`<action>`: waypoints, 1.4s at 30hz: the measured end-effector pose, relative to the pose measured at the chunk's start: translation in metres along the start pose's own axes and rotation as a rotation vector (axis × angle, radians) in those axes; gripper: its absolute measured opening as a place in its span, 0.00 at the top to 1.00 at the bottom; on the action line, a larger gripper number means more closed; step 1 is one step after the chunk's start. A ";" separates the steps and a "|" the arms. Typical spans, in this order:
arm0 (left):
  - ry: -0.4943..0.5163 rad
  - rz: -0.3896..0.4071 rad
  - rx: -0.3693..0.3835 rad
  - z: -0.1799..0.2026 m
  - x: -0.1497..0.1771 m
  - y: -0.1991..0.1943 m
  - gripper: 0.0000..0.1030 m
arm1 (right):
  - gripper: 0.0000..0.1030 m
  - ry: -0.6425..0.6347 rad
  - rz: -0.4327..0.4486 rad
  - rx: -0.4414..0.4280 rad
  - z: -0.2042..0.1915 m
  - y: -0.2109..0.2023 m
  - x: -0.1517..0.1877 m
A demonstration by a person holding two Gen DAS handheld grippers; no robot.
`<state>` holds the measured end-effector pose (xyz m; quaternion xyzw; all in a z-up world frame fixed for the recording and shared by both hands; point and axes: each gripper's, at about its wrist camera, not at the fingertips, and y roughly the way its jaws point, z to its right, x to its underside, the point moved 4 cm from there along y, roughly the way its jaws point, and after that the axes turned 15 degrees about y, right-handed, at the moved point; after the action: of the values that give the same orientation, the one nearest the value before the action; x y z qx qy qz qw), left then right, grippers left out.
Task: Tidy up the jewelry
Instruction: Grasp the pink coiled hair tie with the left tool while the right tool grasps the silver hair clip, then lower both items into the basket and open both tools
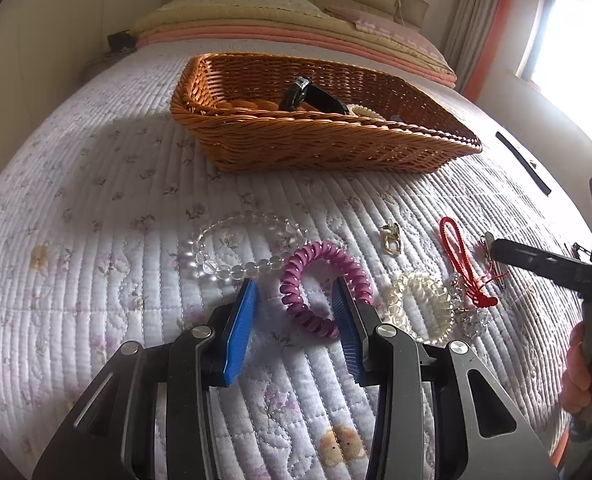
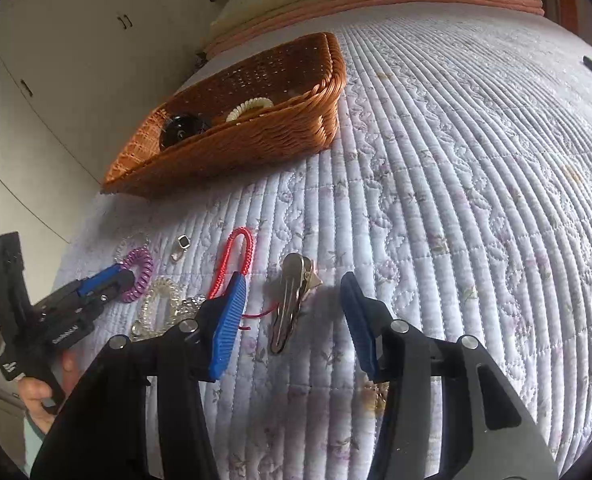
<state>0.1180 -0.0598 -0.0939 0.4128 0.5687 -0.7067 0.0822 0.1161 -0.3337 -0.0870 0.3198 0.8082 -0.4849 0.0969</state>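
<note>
A wicker basket stands on the quilted bed and holds a black watch and a cream coil hair tie. Near me lie a clear bead bracelet, a purple spiral hair tie, a clear spiral hair tie, a gold clasp, a red cord charm and a metal hair clip. My left gripper is open, its jaws either side of the purple tie's near half. My right gripper is open, its jaws straddling the hair clip.
Folded blankets and pillows lie at the head of the bed. A thin black strip lies near the bed's right edge. White wardrobe doors stand to the left. A bright window is at the right.
</note>
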 end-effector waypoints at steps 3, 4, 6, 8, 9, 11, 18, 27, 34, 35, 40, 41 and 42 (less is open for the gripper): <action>-0.007 -0.001 -0.008 -0.002 -0.001 0.001 0.68 | 0.79 -0.085 0.049 0.155 -0.015 0.012 0.005; -0.007 0.001 -0.011 -0.002 0.001 0.000 0.70 | 0.80 -0.116 0.072 0.199 -0.020 0.014 0.008; -0.012 0.004 -0.023 -0.002 0.001 0.000 0.78 | 0.80 -0.144 0.094 0.223 -0.026 0.014 0.012; -0.021 0.009 -0.014 -0.004 0.004 -0.003 0.91 | 0.80 -0.151 0.114 0.223 -0.023 0.011 0.017; -0.028 0.016 -0.007 -0.005 0.005 -0.004 0.91 | 0.80 -0.147 0.121 0.213 -0.022 0.007 0.019; -0.039 0.034 0.009 -0.007 0.004 -0.008 0.92 | 0.80 -0.143 0.132 0.180 -0.023 -0.002 0.024; -0.030 0.179 0.013 -0.005 -0.016 -0.055 0.92 | 0.80 -0.153 0.225 0.082 -0.045 -0.051 0.005; 0.019 0.328 -0.037 -0.014 -0.107 -0.086 0.92 | 0.80 -0.236 0.340 -0.017 -0.112 -0.081 -0.067; 0.028 0.295 -0.097 -0.030 -0.147 -0.042 0.91 | 0.80 -0.211 0.277 -0.062 -0.130 -0.033 -0.124; 0.025 0.282 -0.110 -0.033 -0.150 -0.034 0.91 | 0.80 -0.208 0.266 -0.055 -0.130 -0.023 -0.131; 0.009 0.224 -0.125 -0.044 -0.148 -0.001 0.91 | 0.80 -0.151 0.153 -0.034 -0.117 0.027 -0.150; 0.009 0.218 -0.127 -0.044 -0.147 0.003 0.91 | 0.80 -0.144 0.130 -0.028 -0.114 0.037 -0.151; 0.009 0.211 -0.127 -0.044 -0.146 0.008 0.91 | 0.80 -0.139 0.115 -0.022 -0.112 0.044 -0.151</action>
<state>0.2382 -0.0757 -0.0017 0.4675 0.5663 -0.6547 0.1794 0.2768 -0.2884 0.0091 0.3300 0.7852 -0.4906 0.1840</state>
